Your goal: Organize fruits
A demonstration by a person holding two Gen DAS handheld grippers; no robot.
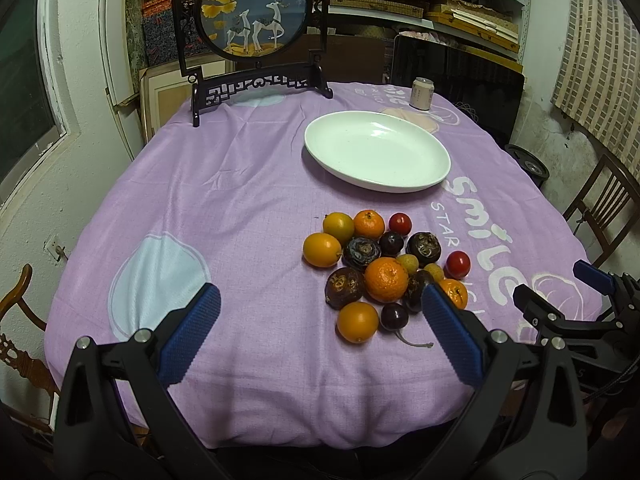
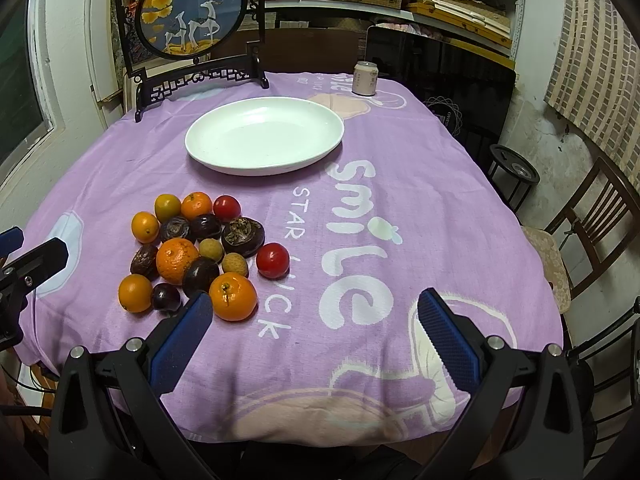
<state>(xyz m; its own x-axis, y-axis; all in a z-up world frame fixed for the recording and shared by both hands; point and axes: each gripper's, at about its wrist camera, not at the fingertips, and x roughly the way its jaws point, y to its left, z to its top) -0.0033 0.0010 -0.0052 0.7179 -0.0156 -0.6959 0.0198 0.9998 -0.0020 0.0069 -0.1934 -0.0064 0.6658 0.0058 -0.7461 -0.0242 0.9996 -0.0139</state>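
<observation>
A pile of fruits [image 1: 380,264] lies on the purple tablecloth: oranges, kumquats, red tomatoes, dark plums, brown water chestnuts and pale longans. It also shows in the right wrist view [image 2: 200,252]. An empty white plate [image 1: 376,156] stands behind the pile, also in the right wrist view [image 2: 264,134]. My left gripper [image 1: 320,304] is open and empty, low at the near edge, its right finger by the pile. My right gripper [image 2: 312,308] is open and empty, just right of the pile; it shows at the left view's edge [image 1: 560,288].
A framed deer screen [image 1: 256,36] stands at the table's back left. A drink can [image 1: 422,94] stands at the back right. Wooden chairs [image 2: 592,232] flank the table. Shelves with boxes fill the back wall.
</observation>
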